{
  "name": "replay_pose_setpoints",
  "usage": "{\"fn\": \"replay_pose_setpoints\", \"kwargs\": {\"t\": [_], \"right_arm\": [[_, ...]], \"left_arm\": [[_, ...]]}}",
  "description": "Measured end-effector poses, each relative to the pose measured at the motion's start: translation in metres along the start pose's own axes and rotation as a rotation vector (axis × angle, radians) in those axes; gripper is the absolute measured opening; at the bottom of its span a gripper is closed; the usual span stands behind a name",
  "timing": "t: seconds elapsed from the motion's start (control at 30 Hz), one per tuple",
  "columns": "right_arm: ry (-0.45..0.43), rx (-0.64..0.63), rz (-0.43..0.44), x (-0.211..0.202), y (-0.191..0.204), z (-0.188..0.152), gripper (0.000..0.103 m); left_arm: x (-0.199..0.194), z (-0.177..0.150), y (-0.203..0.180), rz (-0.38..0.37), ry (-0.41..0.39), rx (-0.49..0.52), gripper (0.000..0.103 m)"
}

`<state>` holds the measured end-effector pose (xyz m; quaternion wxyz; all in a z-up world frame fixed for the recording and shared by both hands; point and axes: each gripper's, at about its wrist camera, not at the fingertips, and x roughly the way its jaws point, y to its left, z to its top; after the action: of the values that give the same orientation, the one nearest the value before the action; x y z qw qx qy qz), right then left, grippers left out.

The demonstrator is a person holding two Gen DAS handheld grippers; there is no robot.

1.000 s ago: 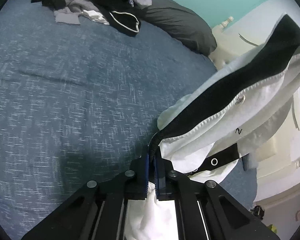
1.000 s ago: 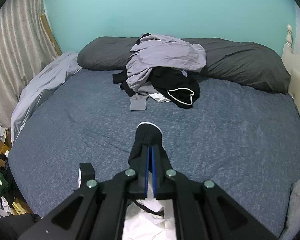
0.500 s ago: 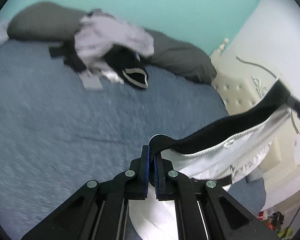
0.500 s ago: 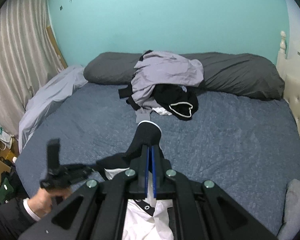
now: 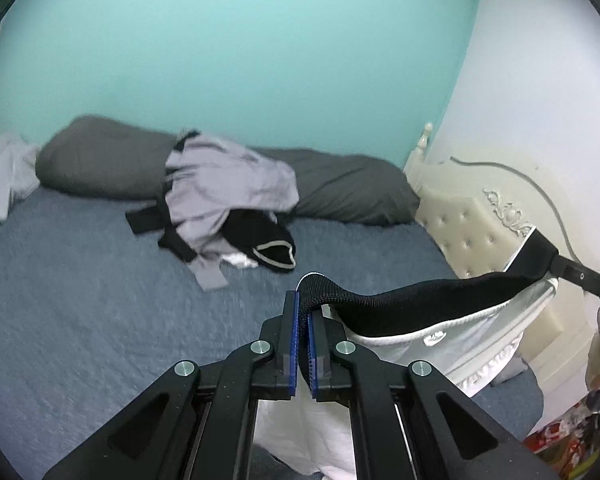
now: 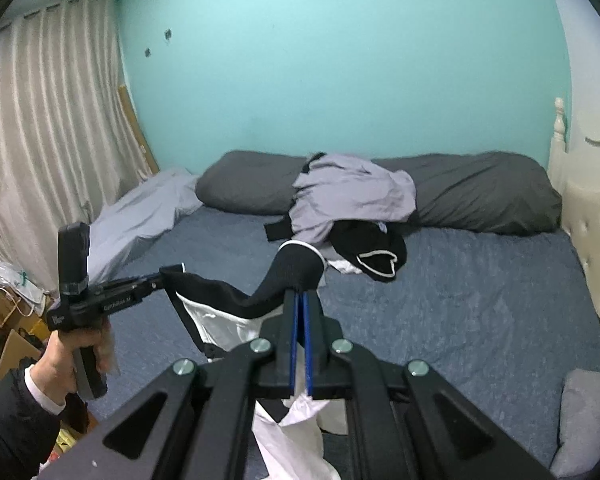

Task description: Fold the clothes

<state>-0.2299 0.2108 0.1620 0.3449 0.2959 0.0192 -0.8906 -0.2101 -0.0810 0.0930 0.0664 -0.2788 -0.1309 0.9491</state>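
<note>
A pair of white shorts (image 5: 432,344) with a black waistband (image 5: 428,300) hangs in the air above the blue bed, stretched between both grippers. My left gripper (image 5: 303,308) is shut on one end of the waistband. My right gripper (image 6: 301,300) is shut on the other end (image 6: 296,268). In the right wrist view the left gripper (image 6: 156,280) shows at the left, hand-held, with the band (image 6: 220,300) sagging between the two and the white cloth (image 6: 296,436) hanging below.
A pile of grey and black clothes (image 6: 352,212) lies at the far side of the bed (image 6: 460,312) against long dark pillows (image 6: 480,196). A cream tufted headboard (image 5: 468,232) stands at the right. Curtains (image 6: 48,140) and floor clutter are at the left.
Both grippers have risen and tilted up, lifting the shorts off the bed. The waistband now stretches wider between them.
</note>
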Motion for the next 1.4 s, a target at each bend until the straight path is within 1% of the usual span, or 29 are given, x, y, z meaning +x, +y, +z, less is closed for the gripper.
{"fn": "replay_pose_setpoints", "kwargs": {"t": [0.13,0.27,0.5,0.73,0.83,0.93,1.0,1.07,1.17,1.27,1.4], "right_arm": [[-0.04,-0.009,0.009,-0.029,0.013,0.005,0.002],[-0.075,-0.02,0.011,-0.062,0.029,0.01,0.002],[-0.194,-0.061,0.023,-0.144,0.064,0.025,0.002],[-0.294,-0.096,0.03,-0.219,0.096,0.045,0.002],[-0.339,-0.112,0.03,-0.249,0.108,0.055,0.002],[-0.378,-0.133,0.029,-0.276,0.121,0.064,0.002],[-0.392,-0.145,0.026,-0.287,0.128,0.067,0.002],[-0.391,-0.149,0.023,-0.291,0.132,0.067,0.002],[-0.363,-0.133,0.02,-0.28,0.128,0.063,0.002],[-0.315,-0.109,0.013,-0.254,0.116,0.058,0.002],[-0.243,-0.069,0.0,-0.209,0.095,0.051,0.002]], "left_arm": [[-0.035,0.013,-0.016,0.003,-0.044,0.027,0.003],[-0.08,0.025,-0.04,-0.001,-0.101,0.068,0.003],[-0.176,0.057,-0.087,-0.009,-0.228,0.156,0.003],[-0.261,0.093,-0.126,-0.005,-0.335,0.231,0.003],[-0.292,0.105,-0.138,-0.011,-0.367,0.247,0.003],[-0.312,0.116,-0.146,-0.011,-0.38,0.255,0.003],[-0.315,0.121,-0.146,-0.009,-0.37,0.253,0.003],[-0.306,0.119,-0.143,-0.006,-0.349,0.25,0.003],[-0.288,0.115,-0.137,0.0,-0.312,0.244,0.003],[-0.25,0.104,-0.123,0.009,-0.25,0.23,0.003],[-0.183,0.088,-0.099,0.019,-0.158,0.192,0.003]]}}
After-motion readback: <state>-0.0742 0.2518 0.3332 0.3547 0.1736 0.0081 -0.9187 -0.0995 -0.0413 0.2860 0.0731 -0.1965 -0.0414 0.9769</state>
